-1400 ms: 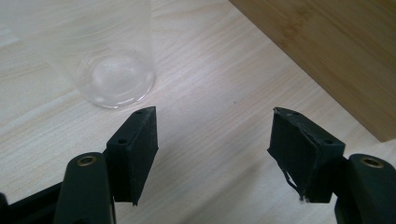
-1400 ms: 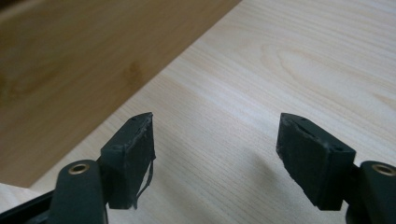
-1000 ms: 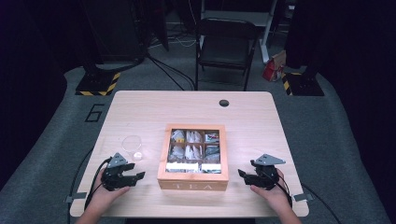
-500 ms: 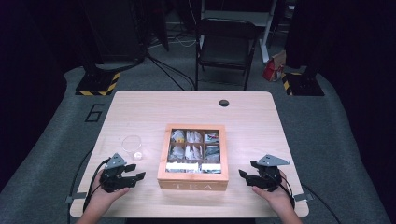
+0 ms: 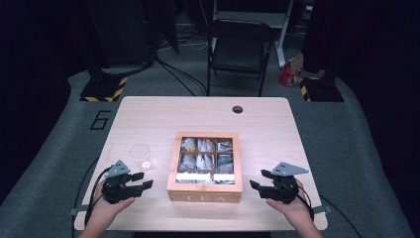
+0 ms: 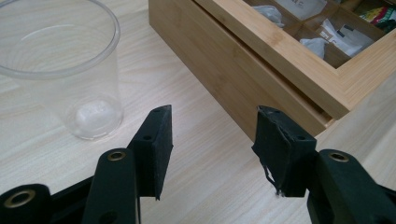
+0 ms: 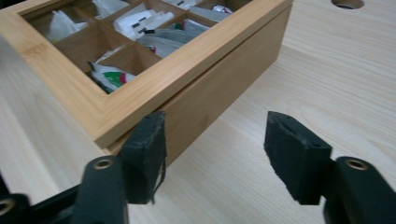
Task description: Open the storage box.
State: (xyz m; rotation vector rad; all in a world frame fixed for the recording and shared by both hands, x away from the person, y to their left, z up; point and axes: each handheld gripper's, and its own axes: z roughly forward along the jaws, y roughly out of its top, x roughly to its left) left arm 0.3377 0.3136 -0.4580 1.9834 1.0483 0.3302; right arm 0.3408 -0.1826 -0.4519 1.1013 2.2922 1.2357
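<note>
**Tea box sits between two empty grippers, each aimed at a near corner**

The wooden tea box point(image 5: 204, 166) stands at the middle of the tabletop point(image 5: 257, 124), near the front edge, its windowed lid closed over six compartments of tea bags. Its slightly longer side runs away from the person; the front face with the lettering faces them.

The left gripper point(image 5: 140, 181) is held just off the box's left front corner, and the right gripper point(image 5: 258, 179) just off the right front corner. Both point inward and forward, so the box lies ahead of and between them, about equally near to either hand. In the left gripper view point(image 6: 212, 133) the box's side wall and lid seam lie ahead and to the right of the jaws; in the right gripper view point(image 7: 215, 140) the corner of the box is just past the left jaw.

The jaws of both grippers stand about half apart with nothing between them, and have just been closing. Neither touches the box.

A clear plastic cup point(image 5: 140, 156) stands upright left of the box, just beyond the left gripper and apart from it. Whichever hand goes for the lid, the seam under its front edge is likely the place to catch.
</note>
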